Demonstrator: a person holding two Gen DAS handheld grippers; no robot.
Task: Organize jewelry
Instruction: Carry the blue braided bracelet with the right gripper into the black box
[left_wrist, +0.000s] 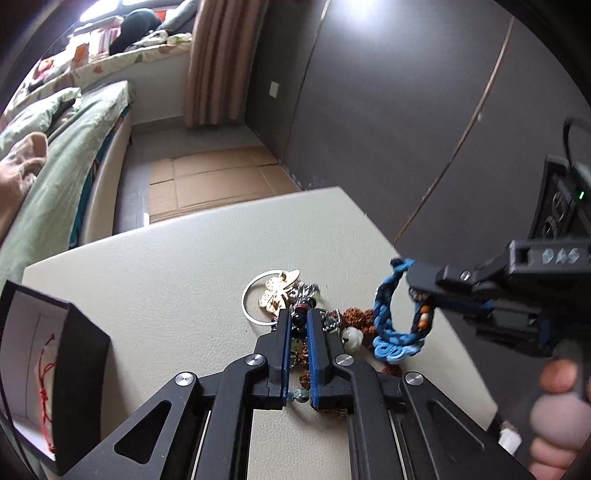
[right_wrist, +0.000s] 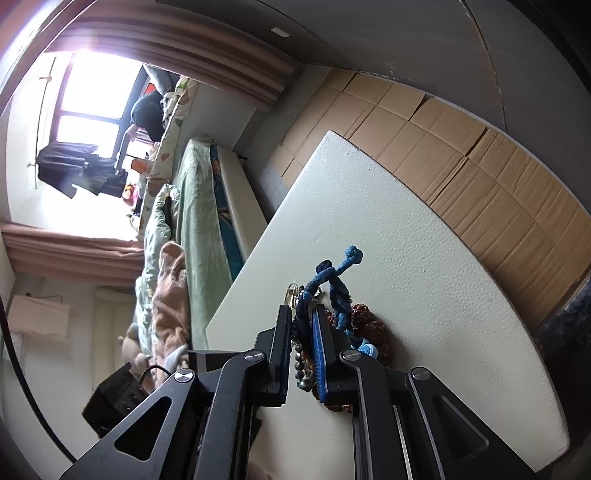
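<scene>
A pile of jewelry (left_wrist: 314, 325) lies on the cream table (left_wrist: 177, 280): a white ring with a butterfly charm (left_wrist: 275, 293), dark bead strands, brown seed beads (left_wrist: 356, 317) and a pale bead. My left gripper (left_wrist: 297, 314) hangs just over the pile, jaws narrowly apart around a dark bead strand. My right gripper (left_wrist: 415, 282) comes in from the right, shut on a blue braided bracelet (left_wrist: 388, 317) that hangs in a loop. In the right wrist view the bracelet (right_wrist: 332, 280) sticks out between the fingers of my right gripper (right_wrist: 301, 312).
A black open box (left_wrist: 55, 369) with a white lining and a red cord bracelet (left_wrist: 46, 387) stands at the table's left front corner. Flattened cardboard (left_wrist: 207, 184) lies on the floor beyond the table. A bed (left_wrist: 66, 166) is at left, a dark wall (left_wrist: 388, 110) behind.
</scene>
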